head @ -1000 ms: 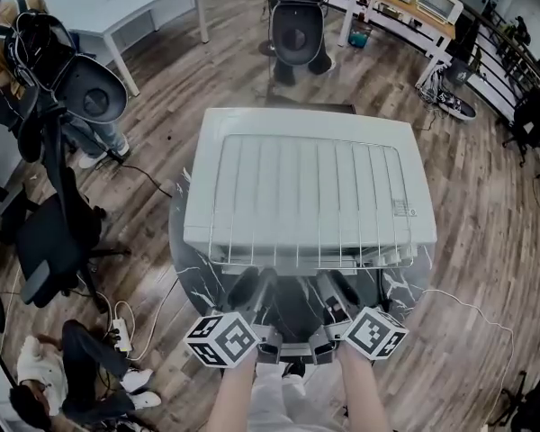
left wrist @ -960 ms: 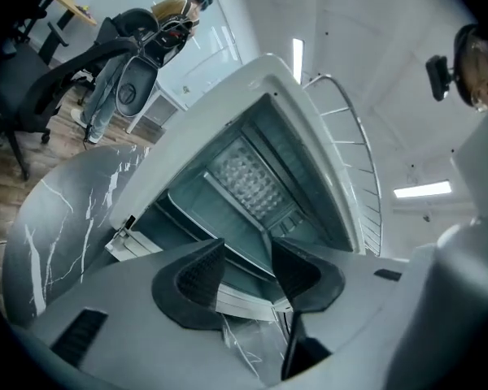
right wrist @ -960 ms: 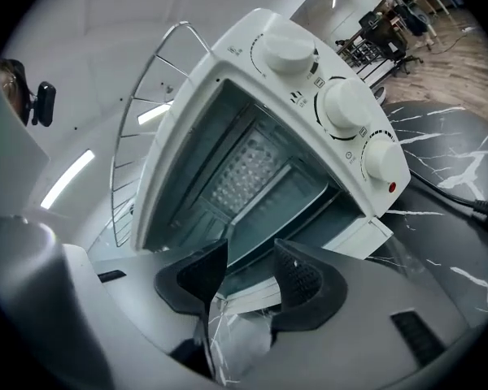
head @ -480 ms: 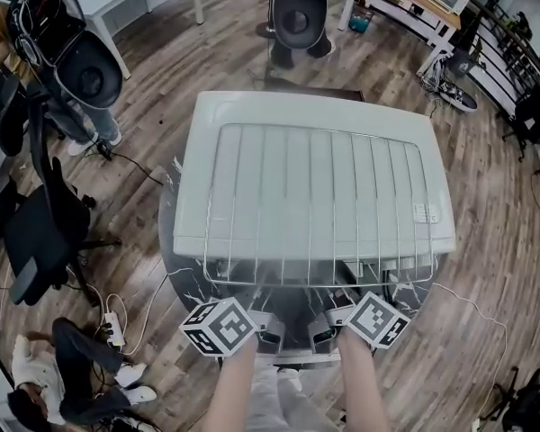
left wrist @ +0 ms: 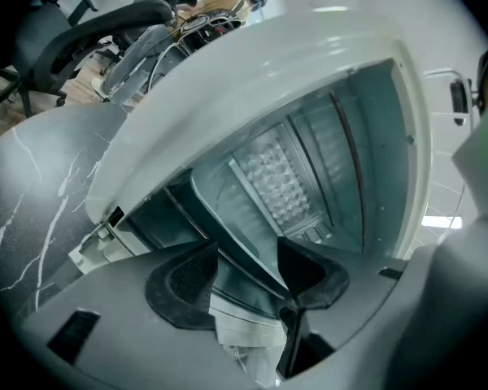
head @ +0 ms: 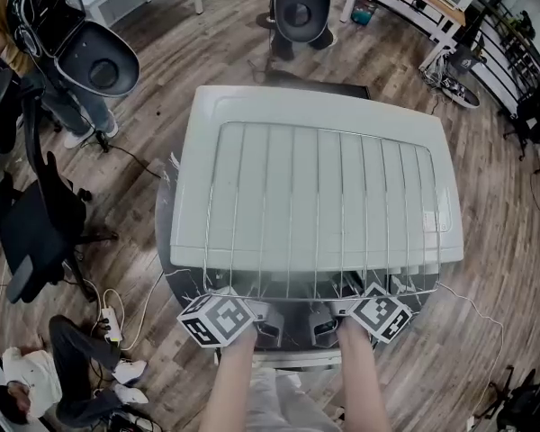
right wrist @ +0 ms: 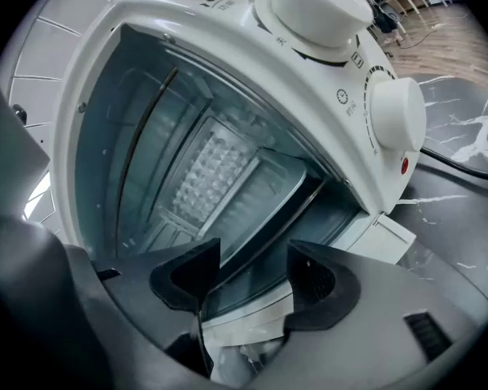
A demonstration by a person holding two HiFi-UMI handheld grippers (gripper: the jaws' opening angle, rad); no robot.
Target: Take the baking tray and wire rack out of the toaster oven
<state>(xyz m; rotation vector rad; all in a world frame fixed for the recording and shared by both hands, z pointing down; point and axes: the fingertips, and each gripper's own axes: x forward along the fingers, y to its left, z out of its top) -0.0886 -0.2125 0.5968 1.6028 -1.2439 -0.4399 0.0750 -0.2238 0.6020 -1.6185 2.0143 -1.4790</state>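
The white toaster oven (head: 315,133) stands on a dark marbled table (head: 173,273). The wire rack (head: 319,210) lies flat on its roof, its front edge overhanging. Below that edge, at the oven's open front, are my left gripper (head: 268,315) and right gripper (head: 326,317), side by side. Both sets of jaws have just been opening. The grey baking tray (left wrist: 244,218) sits inside the oven. My left gripper (left wrist: 248,270) is open, with the tray's front rim showing in the gap, unpressed. My right gripper (right wrist: 252,281) is open too, facing the same baking tray (right wrist: 256,205).
White control knobs (right wrist: 394,116) line the oven's right side. A black cable (right wrist: 464,159) runs over the table there. Office chairs (head: 90,52) stand on the wooden floor to the left and behind. A person (head: 36,381) sits on the floor at lower left by a power strip (head: 108,324).
Both grippers have come away from the rack's front edge, sunk below it and opened wider. The rack stays on the oven's roof.
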